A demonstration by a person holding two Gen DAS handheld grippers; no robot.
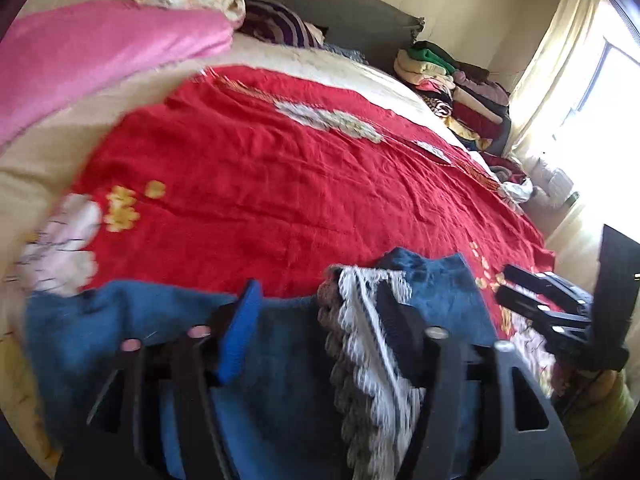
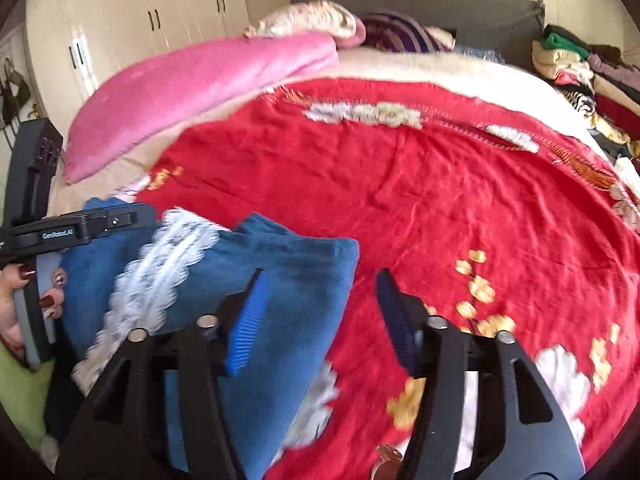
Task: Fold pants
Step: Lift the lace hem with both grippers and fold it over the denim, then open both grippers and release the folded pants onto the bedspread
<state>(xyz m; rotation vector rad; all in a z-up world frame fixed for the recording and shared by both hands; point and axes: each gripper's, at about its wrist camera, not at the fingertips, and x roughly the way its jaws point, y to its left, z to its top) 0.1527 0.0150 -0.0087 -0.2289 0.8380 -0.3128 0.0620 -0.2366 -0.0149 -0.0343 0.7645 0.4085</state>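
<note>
The blue pants (image 1: 280, 344) with a white and grey lace trim (image 1: 360, 320) lie bunched at the near edge of the red bedspread (image 1: 280, 184). My left gripper (image 1: 320, 312) is open, its fingers straddling the cloth and trim. In the right wrist view the pants (image 2: 280, 280) lie at lower left. My right gripper (image 2: 320, 304) is open and empty, its left finger over the pants and its right finger over the bedspread (image 2: 440, 184). The right gripper also shows in the left wrist view (image 1: 532, 296), and the left gripper in the right wrist view (image 2: 80, 228).
A pink quilt (image 2: 192, 92) and pillows (image 2: 312, 20) lie at the head of the bed. A pile of folded clothes (image 1: 452, 88) stands at the bed's far right. Wardrobes (image 2: 140, 20) stand at the left, a bright window (image 1: 592, 92) at the right.
</note>
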